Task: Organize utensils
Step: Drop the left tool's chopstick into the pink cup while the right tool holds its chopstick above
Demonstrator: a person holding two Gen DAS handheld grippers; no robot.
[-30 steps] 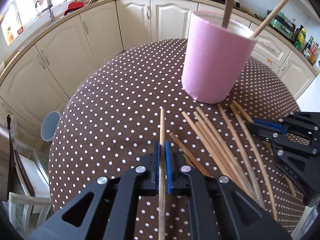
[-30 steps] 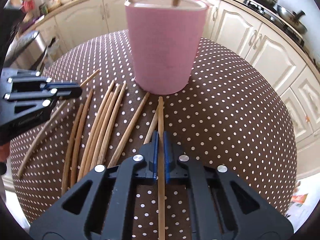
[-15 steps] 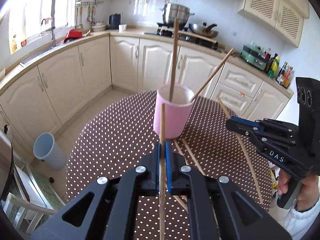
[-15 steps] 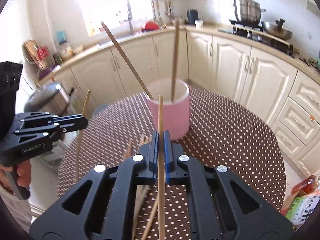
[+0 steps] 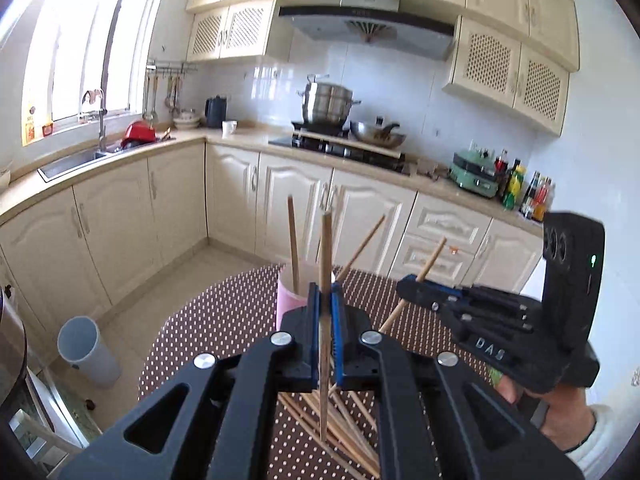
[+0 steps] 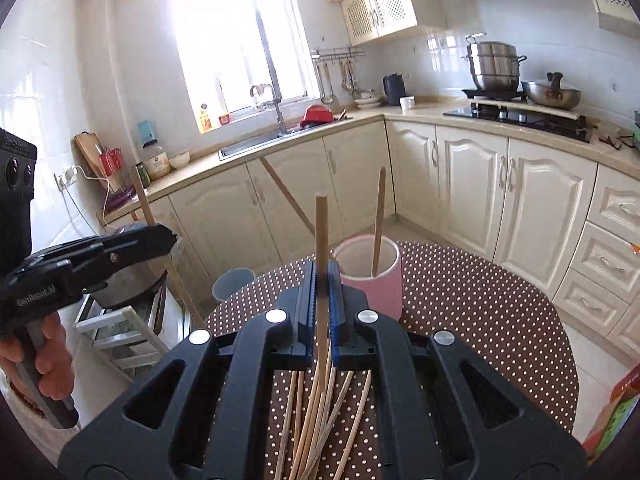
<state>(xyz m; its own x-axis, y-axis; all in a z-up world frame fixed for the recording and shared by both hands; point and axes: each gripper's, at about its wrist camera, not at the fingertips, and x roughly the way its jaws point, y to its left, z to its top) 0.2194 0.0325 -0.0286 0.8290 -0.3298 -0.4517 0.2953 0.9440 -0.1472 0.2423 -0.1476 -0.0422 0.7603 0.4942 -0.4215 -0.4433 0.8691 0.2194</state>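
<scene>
**One chopstick in each hand, both up over the pink cup**

So at this point I had both tongs loaded. My left tongs [image 5: 325, 312] were pinched narrow on a single wooden chopstick [image 5: 326, 264], held pretty much upright, its top end poking up past the blue pads and its lower end hanging down toward the loose pile [image 5: 340, 420] lying on the polka-dot bench [image 5: 224, 320]. Right tongs [image 6: 322, 300] were the same deal: clamped on their own chopstick [image 6: 321, 232], also near vertical, well clear of the bench. From the left camera you could see the right tongs off to the side with their stick slanting through them.

The pink cup [image 6: 376, 284] sat on the bench just past both sets of tongs, with two chopsticks already standing in it, one fairly straight, one leaning out over the rim. A good bunch was left flat on the bench in front of the cup.

I'd call this the carry step, about to drop in. Next move as I saw it: get a lower tip over the cup mouth, lower it inside, then let go. The tricky part was probably not knocking the leaning stick or nudging the cup, and doing one hand at a time so the tongs didn't crowd each other.
</scene>
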